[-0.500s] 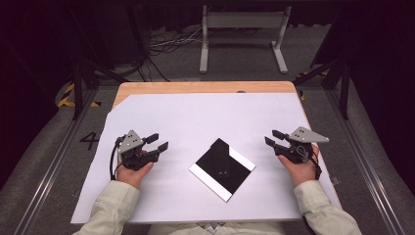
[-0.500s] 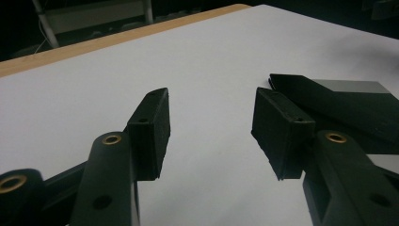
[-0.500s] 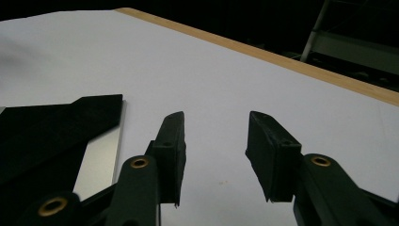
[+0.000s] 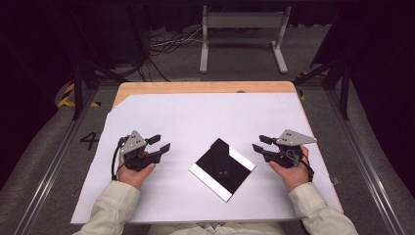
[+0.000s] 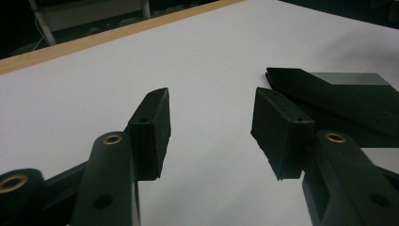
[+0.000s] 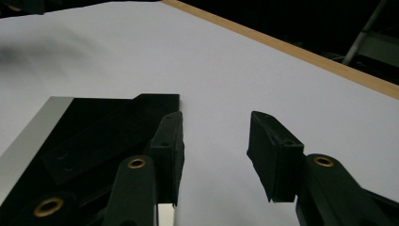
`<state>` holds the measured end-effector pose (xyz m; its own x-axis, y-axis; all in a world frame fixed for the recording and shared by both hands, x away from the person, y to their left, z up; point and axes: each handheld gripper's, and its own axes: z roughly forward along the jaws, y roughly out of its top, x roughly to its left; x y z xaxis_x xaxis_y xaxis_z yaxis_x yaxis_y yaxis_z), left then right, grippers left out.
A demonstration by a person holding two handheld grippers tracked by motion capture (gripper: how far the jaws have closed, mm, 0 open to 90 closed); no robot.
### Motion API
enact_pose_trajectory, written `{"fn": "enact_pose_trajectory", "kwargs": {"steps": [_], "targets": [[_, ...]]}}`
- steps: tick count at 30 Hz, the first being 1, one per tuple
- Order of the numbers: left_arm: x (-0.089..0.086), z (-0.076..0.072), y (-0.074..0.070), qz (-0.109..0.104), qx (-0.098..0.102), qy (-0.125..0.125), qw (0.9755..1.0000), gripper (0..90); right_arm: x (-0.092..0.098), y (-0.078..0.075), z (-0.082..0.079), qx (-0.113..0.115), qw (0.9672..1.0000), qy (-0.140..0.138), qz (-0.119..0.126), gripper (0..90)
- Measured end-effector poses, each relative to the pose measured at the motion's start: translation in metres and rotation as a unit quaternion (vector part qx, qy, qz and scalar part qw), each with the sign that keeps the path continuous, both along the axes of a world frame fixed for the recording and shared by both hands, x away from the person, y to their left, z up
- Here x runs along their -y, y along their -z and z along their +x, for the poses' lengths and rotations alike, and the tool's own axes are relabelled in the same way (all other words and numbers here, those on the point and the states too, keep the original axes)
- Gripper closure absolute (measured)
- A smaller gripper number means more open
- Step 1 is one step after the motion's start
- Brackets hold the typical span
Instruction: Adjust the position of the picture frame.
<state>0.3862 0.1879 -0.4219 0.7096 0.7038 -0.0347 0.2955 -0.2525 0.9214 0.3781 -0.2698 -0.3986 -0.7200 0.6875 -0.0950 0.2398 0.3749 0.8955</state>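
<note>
Black and white, a flat square card (image 4: 222, 169) is seen lying on the white sheet (image 4: 205, 117) that covers the wooden tabletop (image 4: 195, 87). It is placed a little toward the near edge of the tabletop, about midway between its left and right edges, and it is turned like a diamond, with one corner pointing to the far edge. White strips are seen along two of its sides, and its far black corner looks like a flap folded over the surface, though this cannot be told for sure.

The left gripper (image 4: 161, 144) is held above the sheet, near the card on the side of the left edge, and its jaws are spread wide with nothing between them. In the left gripper view the card (image 5: 339, 99) is seen beyond one pad, apart from it. The right gripper (image 4: 260, 143) is held on the other side, near the card, and its jaws are also spread and empty. In the right gripper view the card (image 6: 103, 136) is seen partly behind one jaw, and contact cannot be confirmed.

It is judged that the work on the card is only at its beginning: nothing is gripped or lifted yet. The approach, the grasp and any folding or moving are left to be done.
</note>
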Motion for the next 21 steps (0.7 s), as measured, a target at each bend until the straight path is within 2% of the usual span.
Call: {"fn": "enact_pose_trajectory", "kwargs": {"steps": [4, 9, 10, 11, 13, 14, 15, 16, 17, 18, 21], "targets": [[0.001, 0.000, 0.000, 0.002, -0.002, 0.001, 1.0000, 47.9, -0.012, -0.001, -0.004, -0.007, 0.9995, -0.032, -0.005, 57.9], [0.002, 0.000, 0.001, 0.007, 0.000, 0.005, 1.0000, 47.8, -0.030, -0.001, -0.009, -0.028, 0.9965, -0.075, -0.026, 60.4], [0.003, 0.000, 0.001, 0.002, -0.005, 0.006, 1.0000, 47.8, -0.037, -0.001, -0.011, -0.039, 0.9939, -0.097, -0.035, 61.5], [0.003, 0.000, 0.001, 0.002, -0.005, 0.006, 1.0000, 47.7, -0.037, -0.001, -0.011, -0.039, 0.9939, -0.097, -0.035, 61.5], [0.003, 0.000, 0.001, 0.006, -0.003, 0.006, 1.0000, 47.7, -0.047, 0.001, -0.015, -0.047, 0.9895, -0.126, -0.054, 65.3], [0.003, 0.000, 0.001, 0.006, -0.003, 0.006, 1.0000, 47.7, -0.047, 0.001, -0.015, -0.047, 0.9895, -0.126, -0.054, 65.3], [0.003, 0.000, 0.001, 0.008, -0.003, 0.007, 0.9999, 47.7, -0.051, 0.002, -0.016, -0.049, 0.9880, -0.134, -0.060, 66.5], [0.003, 0.000, 0.001, 0.009, -0.003, 0.007, 0.9999, 47.7, -0.055, 0.003, -0.018, -0.051, 0.9859, -0.145, -0.067, 68.8], [0.004, 0.000, 0.002, 0.008, -0.004, 0.007, 0.9999, 47.7, -0.061, 0.004, -0.021, -0.059, 0.9818, -0.164, -0.074, 72.6], [0.004, 0.000, 0.002, 0.007, -0.004, 0.007, 0.9999, 47.7, -0.061, 0.004, -0.021, -0.059, 0.9818, -0.164, -0.074, 72.6], [0.004, 0.001, 0.002, 0.008, -0.007, 0.007, 0.9999, 47.4, -0.068, 0.006, -0.024, -0.068, 0.9759, -0.188, -0.088, 76.4]]}}
